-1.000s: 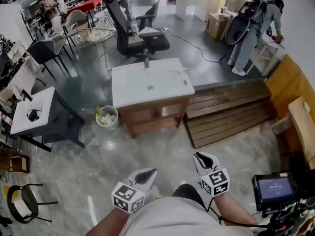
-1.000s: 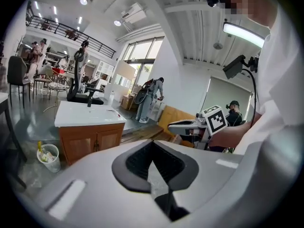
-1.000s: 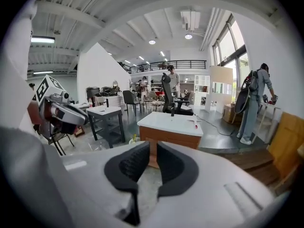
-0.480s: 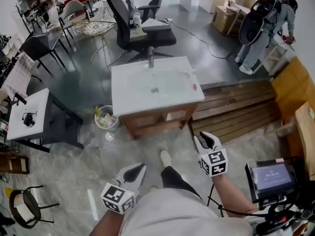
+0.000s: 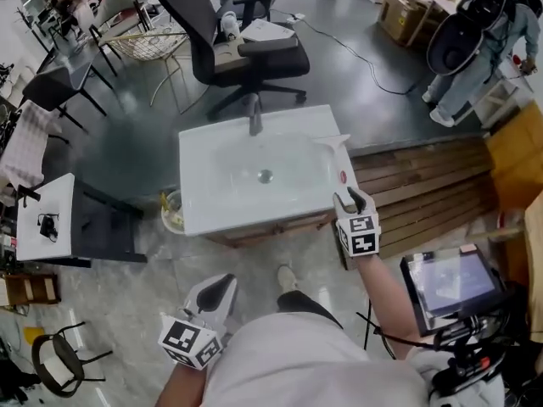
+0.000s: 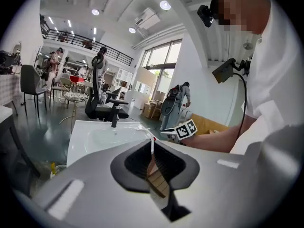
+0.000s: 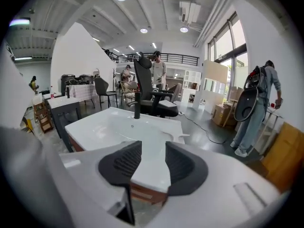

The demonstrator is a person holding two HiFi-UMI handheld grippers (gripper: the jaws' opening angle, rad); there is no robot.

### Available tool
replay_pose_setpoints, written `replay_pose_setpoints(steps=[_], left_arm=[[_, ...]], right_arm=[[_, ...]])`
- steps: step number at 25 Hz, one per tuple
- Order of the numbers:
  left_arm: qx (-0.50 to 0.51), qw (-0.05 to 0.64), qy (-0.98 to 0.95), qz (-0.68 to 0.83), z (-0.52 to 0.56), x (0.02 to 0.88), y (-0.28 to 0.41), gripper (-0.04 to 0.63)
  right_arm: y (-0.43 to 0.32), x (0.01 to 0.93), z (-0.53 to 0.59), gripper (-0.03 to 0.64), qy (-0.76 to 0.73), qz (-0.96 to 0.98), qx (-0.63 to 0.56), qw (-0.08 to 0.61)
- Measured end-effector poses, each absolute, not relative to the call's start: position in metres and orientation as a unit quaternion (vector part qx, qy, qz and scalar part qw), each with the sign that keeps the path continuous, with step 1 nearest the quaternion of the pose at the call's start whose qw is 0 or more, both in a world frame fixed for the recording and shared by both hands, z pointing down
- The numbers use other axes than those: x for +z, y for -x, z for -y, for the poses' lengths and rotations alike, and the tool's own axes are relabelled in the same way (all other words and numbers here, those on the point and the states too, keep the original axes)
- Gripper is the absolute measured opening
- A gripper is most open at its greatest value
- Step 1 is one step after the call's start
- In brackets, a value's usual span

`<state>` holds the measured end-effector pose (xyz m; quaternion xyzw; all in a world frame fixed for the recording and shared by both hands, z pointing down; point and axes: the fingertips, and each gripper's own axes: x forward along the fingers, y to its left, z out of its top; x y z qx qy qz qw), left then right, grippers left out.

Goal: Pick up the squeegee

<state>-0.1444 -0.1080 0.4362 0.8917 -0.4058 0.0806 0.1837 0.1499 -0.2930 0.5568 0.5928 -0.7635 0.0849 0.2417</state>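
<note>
Our right tool (image 5: pixel 355 197), jaws apart and empty, hovers at the front right corner of the white sink bench (image 5: pixel 208 206). The squeegee (image 5: pixel 338 151) lies on its right rim, just beyond; our left tool (image 5: pixel 222 283) hangs low, barely parted.

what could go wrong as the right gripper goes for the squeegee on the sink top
1. The white plastic squeegee lies close to the right rim of the white sink top. A nudge from the right gripper, which comes in from that side, could slide it off the edge or into the basin.
2. It seems to lie low on the smooth top, so the open jaws may scrape the surface or catch only a thin edge and drop it.
</note>
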Motion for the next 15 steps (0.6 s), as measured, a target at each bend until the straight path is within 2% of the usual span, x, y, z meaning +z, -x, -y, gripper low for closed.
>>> replay_pose_setpoints(steps=[6, 15], left_arm=[[0.089, 0.193, -0.879, 0.426, 0.181, 0.428, 0.124, 0.035], [0.105, 0.208, -0.862, 0.449, 0.223, 0.439, 0.123, 0.037]], right_arm=[[-0.179, 0.589, 0.4, 0.151, -0.6, 0.752, 0.087, 0.259], [-0.202, 0.642, 0.479, 0.17, -0.606, 0.731, 0.131, 0.285]])
